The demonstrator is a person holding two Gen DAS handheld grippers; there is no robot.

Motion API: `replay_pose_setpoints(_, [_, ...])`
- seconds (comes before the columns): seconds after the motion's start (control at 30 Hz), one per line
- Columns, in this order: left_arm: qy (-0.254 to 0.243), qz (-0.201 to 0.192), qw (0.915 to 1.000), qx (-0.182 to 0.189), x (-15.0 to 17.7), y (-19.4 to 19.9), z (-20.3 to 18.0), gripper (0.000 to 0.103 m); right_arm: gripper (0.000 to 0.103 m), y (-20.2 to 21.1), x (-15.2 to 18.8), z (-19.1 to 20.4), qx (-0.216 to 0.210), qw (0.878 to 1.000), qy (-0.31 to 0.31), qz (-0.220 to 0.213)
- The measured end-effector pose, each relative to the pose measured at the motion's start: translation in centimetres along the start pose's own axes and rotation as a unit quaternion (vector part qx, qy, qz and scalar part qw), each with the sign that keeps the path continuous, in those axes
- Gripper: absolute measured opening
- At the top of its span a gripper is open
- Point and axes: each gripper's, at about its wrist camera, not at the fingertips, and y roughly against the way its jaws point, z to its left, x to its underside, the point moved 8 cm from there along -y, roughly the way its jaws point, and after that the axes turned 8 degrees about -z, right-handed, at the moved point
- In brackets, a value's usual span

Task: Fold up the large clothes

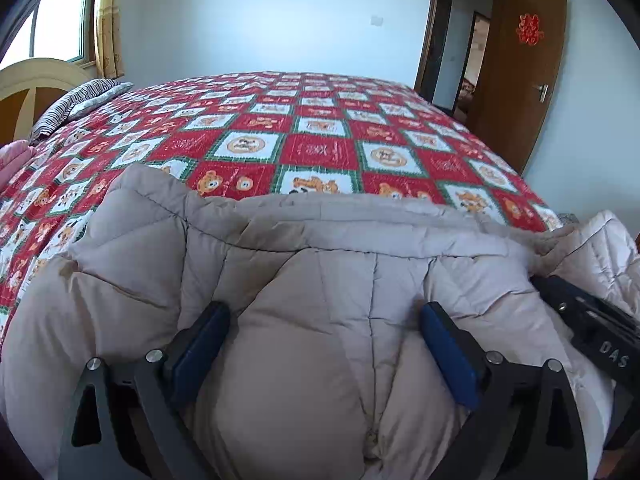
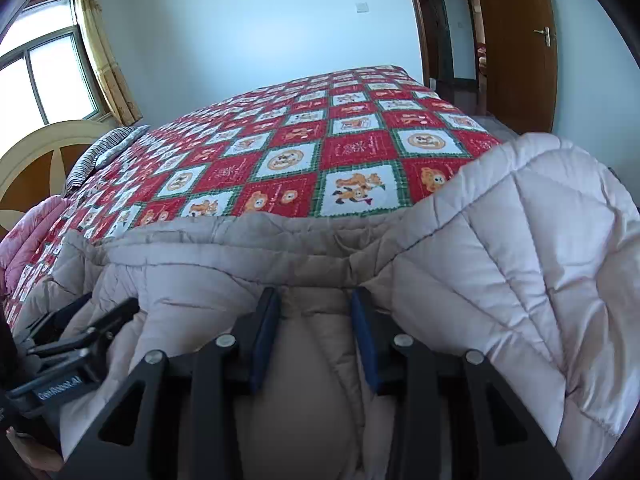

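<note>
A large beige quilted padded coat lies bunched on the near edge of the bed; it also fills the lower right wrist view. My left gripper stands wide open with a puffy fold of the coat bulging between its blue pads. My right gripper is narrower, its blue pads pressing a fold of the coat between them. The right gripper's black body shows at the right of the left wrist view; the left gripper's body shows at the left of the right wrist view.
The bed has a red, white and green checked bear-print cover. A striped pillow, a pink quilt and the cream headboard are at the left. A brown door stands open at the far right.
</note>
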Motion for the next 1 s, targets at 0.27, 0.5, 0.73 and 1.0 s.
replay_pose_setpoints(0.27, [-0.01, 0.009, 0.9998, -0.013, 0.4, -0.3, 0.0, 0.097, 0.037, 5.8, -0.8, 3.9, -0.012, 0.999, 0.021, -0.021])
replay_pose_setpoints(0.5, [-0.013, 0.01, 0.9997, -0.017, 0.3, -0.3, -0.2, 0.098, 0.036, 2.4, 2.6, 3.7, -0.015, 1.0, 0.013, 0.003])
replay_pose_setpoints(0.73, [-0.017, 0.011, 0.9995, -0.024, 0.4, -0.2, 0.0, 0.098, 0.036, 1.1, 3.3, 3.6, -0.003, 1.0, 0.025, 0.006])
replay_pose_setpoints(1.0, [-0.044, 0.031, 0.9981, -0.029, 0.9, 4.4, -0.4, 0.097, 0.036, 1.0, 3.4, 3.8, 0.019, 0.999, 0.045, 0.01])
